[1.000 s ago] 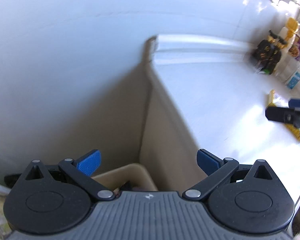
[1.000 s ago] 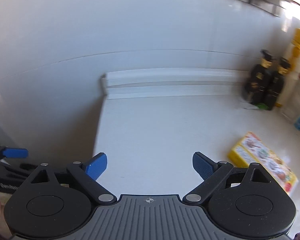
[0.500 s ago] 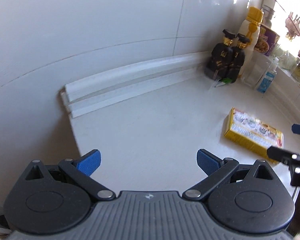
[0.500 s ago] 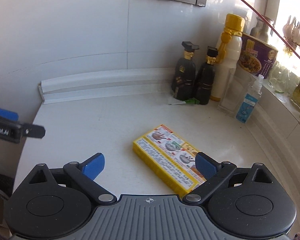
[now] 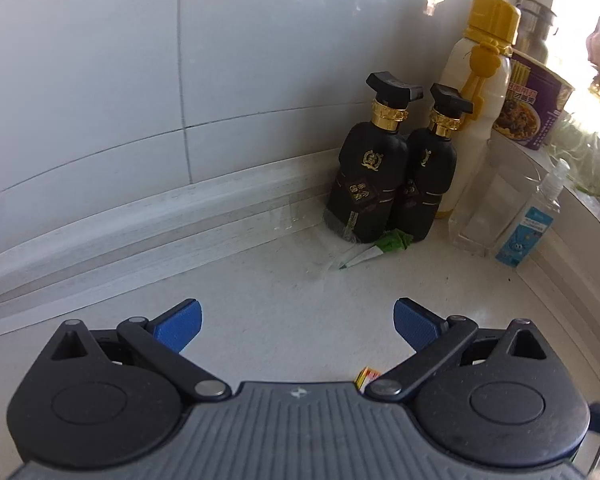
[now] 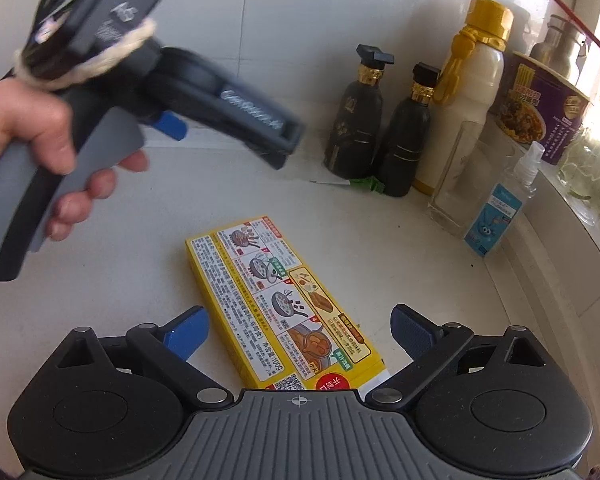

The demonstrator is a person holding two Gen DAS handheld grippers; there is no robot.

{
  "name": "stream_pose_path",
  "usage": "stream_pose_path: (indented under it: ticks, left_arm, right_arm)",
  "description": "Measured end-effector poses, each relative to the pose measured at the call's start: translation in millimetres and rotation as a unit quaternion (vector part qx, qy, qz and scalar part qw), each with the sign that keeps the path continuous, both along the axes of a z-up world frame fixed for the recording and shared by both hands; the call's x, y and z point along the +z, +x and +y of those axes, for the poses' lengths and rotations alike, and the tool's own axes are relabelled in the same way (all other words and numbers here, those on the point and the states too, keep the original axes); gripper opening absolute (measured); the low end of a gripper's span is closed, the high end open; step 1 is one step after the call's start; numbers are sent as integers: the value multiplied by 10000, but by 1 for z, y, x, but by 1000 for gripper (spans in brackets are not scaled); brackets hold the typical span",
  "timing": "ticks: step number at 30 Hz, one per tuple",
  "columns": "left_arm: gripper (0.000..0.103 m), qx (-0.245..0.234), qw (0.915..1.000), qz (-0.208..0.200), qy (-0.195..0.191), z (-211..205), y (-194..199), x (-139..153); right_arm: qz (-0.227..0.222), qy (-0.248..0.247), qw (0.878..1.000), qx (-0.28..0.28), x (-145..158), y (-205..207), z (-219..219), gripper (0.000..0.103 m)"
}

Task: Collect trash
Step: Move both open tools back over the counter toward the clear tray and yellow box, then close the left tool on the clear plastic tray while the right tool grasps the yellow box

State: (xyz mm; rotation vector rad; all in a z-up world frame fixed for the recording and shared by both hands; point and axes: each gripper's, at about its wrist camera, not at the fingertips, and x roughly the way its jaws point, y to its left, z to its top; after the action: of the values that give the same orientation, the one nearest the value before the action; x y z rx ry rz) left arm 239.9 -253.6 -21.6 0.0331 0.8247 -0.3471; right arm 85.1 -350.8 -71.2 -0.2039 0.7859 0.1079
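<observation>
R gripper (image 6: 298, 330) open over yellow box (image 6: 276, 304) — L gripper (image 5: 297, 322) open

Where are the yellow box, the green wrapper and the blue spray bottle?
yellow box (image 6: 278, 304): right wrist view, middle of its printed top face.
green wrapper (image 5: 392, 242): left wrist view, its crumpled green end by the black bottles.
blue spray bottle (image 6: 496, 216): right wrist view, its blue label.

— What sort of place is shown?
— A home kitchen: a white worktop (image 5: 284, 288) is backed by a tiled wall (image 5: 140, 60).
— What else is seen?
— Two dark sauce bottles (image 5: 364, 176), a yellow-capped bottle (image 5: 480, 80) and an instant noodle cup (image 5: 532, 112) are lined along the wall.
</observation>
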Motion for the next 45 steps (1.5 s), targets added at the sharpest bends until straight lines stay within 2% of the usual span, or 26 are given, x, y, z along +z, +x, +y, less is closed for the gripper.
stream_pose_path:
  ticks: [6, 13, 18, 19, 21, 24, 26, 29, 45]
  left_arm:
    - [97, 539, 9985, -10, 46, -39, 27, -13]
    - [86, 1023, 9946, 63, 173, -59, 47, -23]
    - [73, 1145, 9932, 128, 174, -62, 56, -26]
    - [71, 1159, 9930, 142, 165, -61, 57, -26]
    - [60, 1176, 9928, 174, 148, -59, 60, -27]
    - [53, 1156, 9931, 188, 110, -55, 61, -28]
    - [48, 1157, 9931, 166, 108, -52, 61, -27]
    - [42, 1120, 9936, 143, 103, -50, 61, -27]
    - [40, 742, 9970, 223, 31, 4, 33, -8]
  right_arm:
    - [203, -100, 9993, 282, -12, 9, -6, 99]
    - [238, 5, 9989, 414, -17, 15, -13, 99]
    - [284, 171, 9982, 500, -18, 19, -18, 98]
    - [295, 178, 9981, 516, -18, 19, -18, 98]
    - [329, 168, 9977, 567, -19, 20, -18, 96]
    - [421, 88, 9968, 676, -22, 22, -16, 96]
    - [454, 60, 9963, 725, -24, 23, -15, 89]
    - [464, 142, 9962, 719, -25, 23, -14, 88]
    - [182, 238, 9984, 473, -2, 9, -4, 86]
